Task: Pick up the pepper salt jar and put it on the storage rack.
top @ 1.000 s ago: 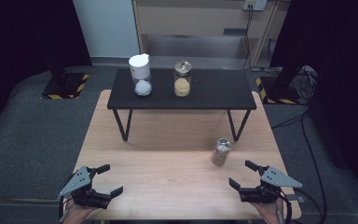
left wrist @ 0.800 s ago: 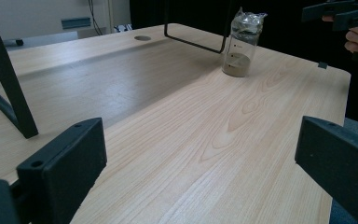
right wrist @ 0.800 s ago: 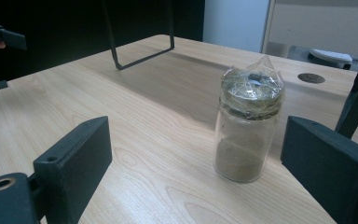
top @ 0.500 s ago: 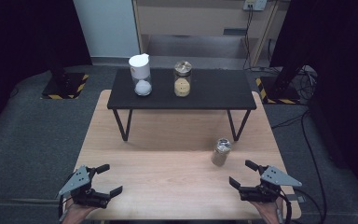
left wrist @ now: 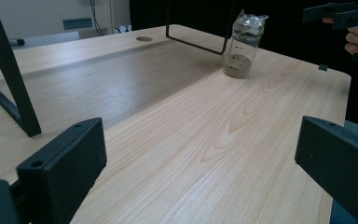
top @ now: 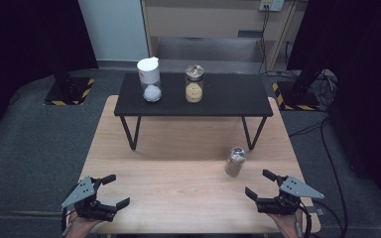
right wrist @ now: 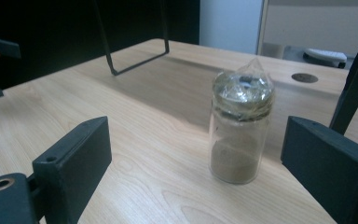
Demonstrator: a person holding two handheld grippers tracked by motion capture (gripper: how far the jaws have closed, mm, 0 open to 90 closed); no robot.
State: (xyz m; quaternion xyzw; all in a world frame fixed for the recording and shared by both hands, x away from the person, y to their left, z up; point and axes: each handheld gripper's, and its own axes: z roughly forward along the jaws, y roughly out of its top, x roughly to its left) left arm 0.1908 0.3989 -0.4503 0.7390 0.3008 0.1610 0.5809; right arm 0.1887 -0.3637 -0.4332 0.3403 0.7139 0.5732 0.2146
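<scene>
A small glass jar (top: pixel 235 161) with a crinkled film cover and brown powder at its bottom stands upright on the wooden table (top: pixel 178 173), right of centre. My right gripper (top: pixel 262 185) rests near the table's front right corner, open, with the jar (right wrist: pixel 240 126) just ahead of its jaws and apart from them. My left gripper (top: pixel 113 191) sits at the front left, open with nothing between its fingers; from it the jar (left wrist: pixel 243 45) stands far off across the table. On the low black bench (top: pixel 228 96) stand a white-lidded jar (top: pixel 150 79) and a jar of tan grains (top: pixel 194 84).
The black bench spans the table's far half on thin metal legs (top: pixel 130 132). A round cable hole (left wrist: pixel 144 38) is set in the tabletop. Dark curtains flank the scene; stand bases with yellow-black tape (top: pixel 68 90) and cables lie on the grey floor.
</scene>
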